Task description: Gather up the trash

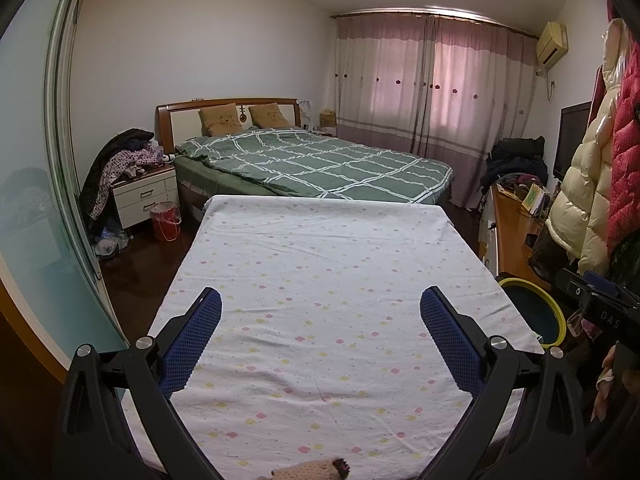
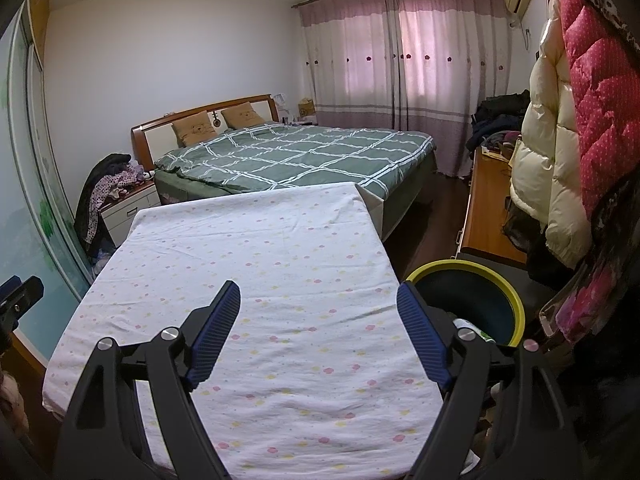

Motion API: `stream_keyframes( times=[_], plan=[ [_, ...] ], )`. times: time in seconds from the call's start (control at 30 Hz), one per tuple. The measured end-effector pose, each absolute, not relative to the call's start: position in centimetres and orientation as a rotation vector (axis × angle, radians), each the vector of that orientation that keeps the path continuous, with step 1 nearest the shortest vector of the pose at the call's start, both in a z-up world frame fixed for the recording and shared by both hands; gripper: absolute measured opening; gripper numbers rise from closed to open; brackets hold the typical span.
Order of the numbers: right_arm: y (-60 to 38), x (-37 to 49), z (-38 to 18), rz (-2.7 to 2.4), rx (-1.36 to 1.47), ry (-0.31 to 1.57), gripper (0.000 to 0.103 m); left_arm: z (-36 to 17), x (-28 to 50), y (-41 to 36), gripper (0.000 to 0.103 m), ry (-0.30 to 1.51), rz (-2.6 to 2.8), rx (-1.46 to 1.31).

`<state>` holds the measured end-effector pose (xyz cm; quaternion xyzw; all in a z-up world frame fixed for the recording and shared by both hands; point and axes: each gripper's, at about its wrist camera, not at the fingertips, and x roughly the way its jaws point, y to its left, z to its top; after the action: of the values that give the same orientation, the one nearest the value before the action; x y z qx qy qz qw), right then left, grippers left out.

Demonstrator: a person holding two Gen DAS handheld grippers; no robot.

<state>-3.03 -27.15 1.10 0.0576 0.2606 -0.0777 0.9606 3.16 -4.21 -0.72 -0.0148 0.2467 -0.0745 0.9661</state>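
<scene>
Grippers first: the left gripper [image 1: 320, 312] and the right gripper [image 2: 318, 306] both hover over the flowered sheet [image 1: 320, 280] of a covered table, blue pads spread wide with nothing between them.

Only the left wrist view shows a red bucket [image 1: 165, 222] on the dark floor beside the white nightstand [image 1: 146, 196], a dark television screen [image 1: 574, 140] on the right, and a small knitted piece [image 1: 312, 470] at the near edge of the sheet. It also catches the right gripper's black body at its right margin.

Only the right wrist view looks down into the trash bin [image 2: 466, 304], a round container with a yellow-green rim and a dark inside. The bin stands upright just beside the table's right edge, its mouth facing up and its long axis vertical. Something white and green [image 2: 474, 328] lies inside against the near wall; what it is cannot be told. In the left wrist view only part of the rim shows past the sheet's edge.

Both views share the green checked bed [image 1: 320, 164] and pink curtains [image 1: 432, 80] beyond.
</scene>
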Motion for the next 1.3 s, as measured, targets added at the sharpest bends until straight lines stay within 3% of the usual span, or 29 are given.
stream_keyframes(
  times=[1.3],
  plan=[
    [-26.84, -3.01, 0.79, -0.157, 0.125, 0.531, 0.076, -1.59, 3.95, -4.88, 0.098, 0.527, -0.192, -0.024]
  ],
)
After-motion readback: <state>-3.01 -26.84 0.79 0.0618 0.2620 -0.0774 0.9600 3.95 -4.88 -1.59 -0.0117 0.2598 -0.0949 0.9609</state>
